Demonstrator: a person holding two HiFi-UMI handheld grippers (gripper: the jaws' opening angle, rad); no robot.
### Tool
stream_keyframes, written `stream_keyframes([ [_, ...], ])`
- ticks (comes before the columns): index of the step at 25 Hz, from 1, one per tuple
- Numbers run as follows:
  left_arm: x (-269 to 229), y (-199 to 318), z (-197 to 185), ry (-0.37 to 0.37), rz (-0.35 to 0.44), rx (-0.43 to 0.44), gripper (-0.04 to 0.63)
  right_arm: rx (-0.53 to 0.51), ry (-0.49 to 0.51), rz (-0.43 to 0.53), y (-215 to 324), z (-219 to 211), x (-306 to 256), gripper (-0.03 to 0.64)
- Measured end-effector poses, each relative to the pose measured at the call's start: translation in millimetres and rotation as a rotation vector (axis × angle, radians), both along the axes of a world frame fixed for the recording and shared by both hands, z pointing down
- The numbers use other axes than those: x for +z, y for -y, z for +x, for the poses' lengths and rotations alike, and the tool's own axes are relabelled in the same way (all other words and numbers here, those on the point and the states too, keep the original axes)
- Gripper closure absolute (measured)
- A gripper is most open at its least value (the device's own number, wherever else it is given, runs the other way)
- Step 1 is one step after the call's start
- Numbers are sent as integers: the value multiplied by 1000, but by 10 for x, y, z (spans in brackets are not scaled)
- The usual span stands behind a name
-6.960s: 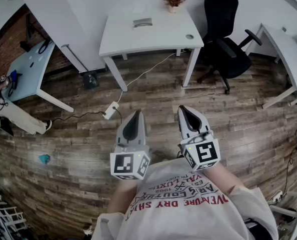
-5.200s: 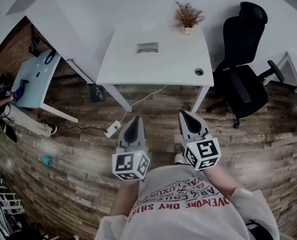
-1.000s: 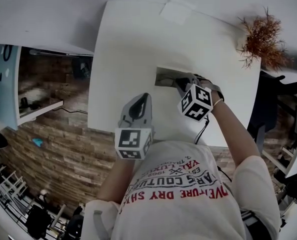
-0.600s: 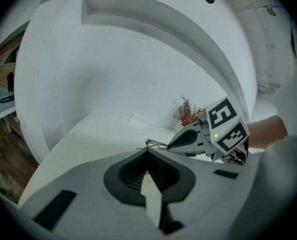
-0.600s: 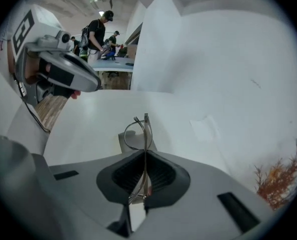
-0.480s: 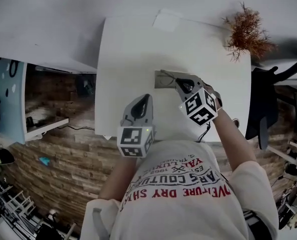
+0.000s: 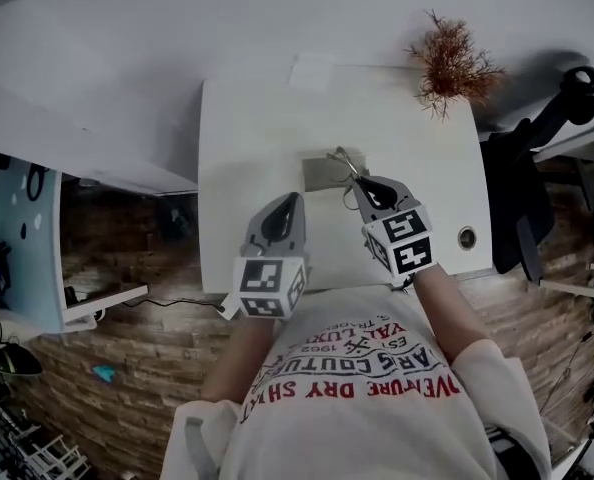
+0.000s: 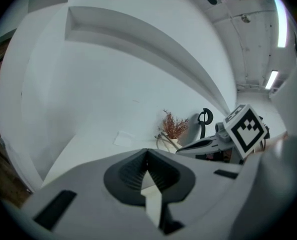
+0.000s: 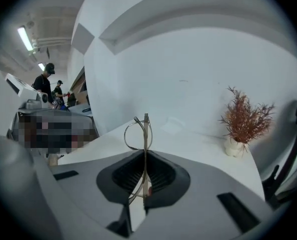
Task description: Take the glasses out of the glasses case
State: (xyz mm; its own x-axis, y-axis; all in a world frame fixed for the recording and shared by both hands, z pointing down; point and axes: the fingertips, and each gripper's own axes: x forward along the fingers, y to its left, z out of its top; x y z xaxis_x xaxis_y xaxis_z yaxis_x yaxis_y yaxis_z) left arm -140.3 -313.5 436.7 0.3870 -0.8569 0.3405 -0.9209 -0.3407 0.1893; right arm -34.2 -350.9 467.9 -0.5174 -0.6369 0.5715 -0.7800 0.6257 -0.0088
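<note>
1. White rectangular table (image 7: 239,158): it is carrying the case, with a dried reddish sprig in a small white pot (image 7: 449,56) at its far corner.
2. My right gripper (image 7: 361,184): I am clenching its jaws on the glasses, pinching the wire low between the ribbed pads.
3. My left gripper (image 7: 288,201): I am keeping its jaws closed on nothing, near the table's front edge.
4. Flat grey glasses case (image 7: 319,173): it is lying open mid-table, just ahead of my right gripper.
5. Thin wire-rimmed glasses (image 9: 138,130): they are standing upright from my right jaws and seem clear of the case. I am judging that a light, steady pinch and a level carry suit best, since the wire could bend or swivel.
</note>
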Motion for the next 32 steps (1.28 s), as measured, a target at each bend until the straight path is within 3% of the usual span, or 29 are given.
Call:
stream_keyframes([
  [9,-179,-198,18,4,65,59,588,241,196,85,-310,25,-253,592],
  [21,-179,-341,-118,-12,83,53,588,278,236,186,-505,-18,-400,592],
  [32,-185,-332,-219,-26,99,45,589,243,210,168,-541,-159,-335,592],
])
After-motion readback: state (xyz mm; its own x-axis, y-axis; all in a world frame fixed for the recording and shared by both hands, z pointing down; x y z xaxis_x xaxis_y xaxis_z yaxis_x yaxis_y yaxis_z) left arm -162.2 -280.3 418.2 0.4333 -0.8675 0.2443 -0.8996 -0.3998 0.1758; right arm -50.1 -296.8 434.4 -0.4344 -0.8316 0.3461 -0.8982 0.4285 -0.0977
